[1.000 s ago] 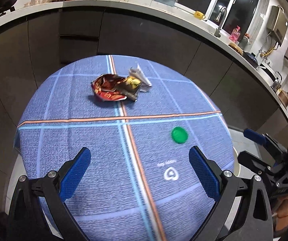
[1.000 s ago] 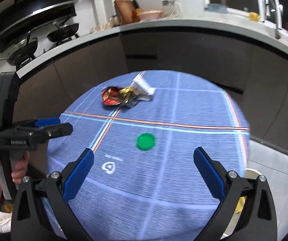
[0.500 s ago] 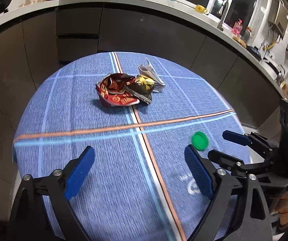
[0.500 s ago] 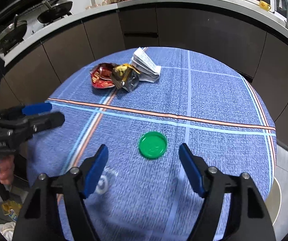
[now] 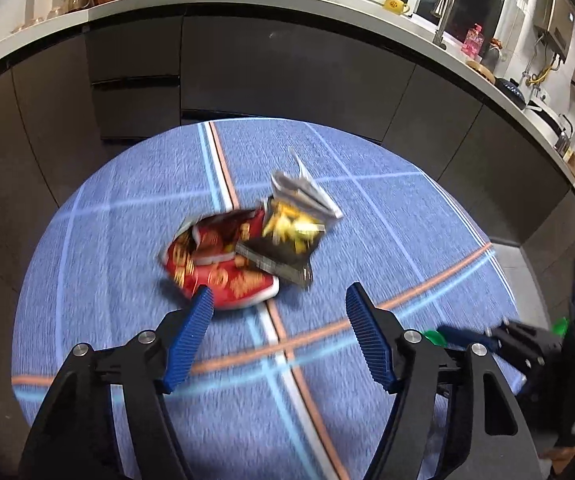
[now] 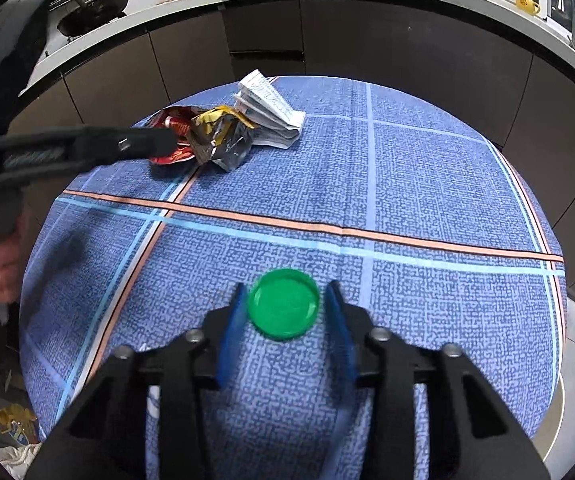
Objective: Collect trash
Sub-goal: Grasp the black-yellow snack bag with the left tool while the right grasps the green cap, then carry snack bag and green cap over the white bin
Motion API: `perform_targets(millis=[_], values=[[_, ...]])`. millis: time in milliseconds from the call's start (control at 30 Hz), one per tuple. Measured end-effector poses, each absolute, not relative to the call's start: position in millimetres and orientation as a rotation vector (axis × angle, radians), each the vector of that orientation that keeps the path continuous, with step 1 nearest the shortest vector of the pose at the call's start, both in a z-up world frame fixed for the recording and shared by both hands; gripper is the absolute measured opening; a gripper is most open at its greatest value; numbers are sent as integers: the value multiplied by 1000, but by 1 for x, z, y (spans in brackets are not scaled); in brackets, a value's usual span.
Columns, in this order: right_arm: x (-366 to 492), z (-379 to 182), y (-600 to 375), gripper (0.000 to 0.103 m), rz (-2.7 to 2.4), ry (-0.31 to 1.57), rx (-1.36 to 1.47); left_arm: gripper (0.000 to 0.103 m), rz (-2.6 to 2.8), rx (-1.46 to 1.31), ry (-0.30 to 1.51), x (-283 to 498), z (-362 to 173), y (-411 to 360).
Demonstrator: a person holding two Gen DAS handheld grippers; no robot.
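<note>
As before, right gripper (image 6: 283, 312) nearer lid (image 6: 284, 303)

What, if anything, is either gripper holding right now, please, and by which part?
Nothing is held yet. The right gripper has been closing around the green lid, a gap showing each side. The left gripper, also closing, is empty, short of the wrappers.

Woven matt tablecloth (image 6: 427, 184); glossy crinkled foil wrappers (image 6: 219, 140); folded paper (image 6: 271, 110); smooth plastic green lid (image 6: 284, 304).
</note>
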State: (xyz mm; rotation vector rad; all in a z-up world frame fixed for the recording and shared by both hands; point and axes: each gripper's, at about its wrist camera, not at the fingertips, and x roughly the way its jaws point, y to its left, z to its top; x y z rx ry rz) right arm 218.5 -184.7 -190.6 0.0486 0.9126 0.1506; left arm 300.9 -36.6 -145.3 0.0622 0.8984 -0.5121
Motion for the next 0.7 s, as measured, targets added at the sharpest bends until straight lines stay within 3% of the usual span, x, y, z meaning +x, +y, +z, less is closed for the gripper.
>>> perform_targets(millis=[267,500,700], values=[[216,-189,-187,38,161,915,57,65,-435,167,889,334,-159,-67],[215,-190,-189,38,163,916,81,34,-429,159,949,350,-169,-75],[207,-186,-191,38,167,910,102,29,-436,138,918,330,-159,-67]])
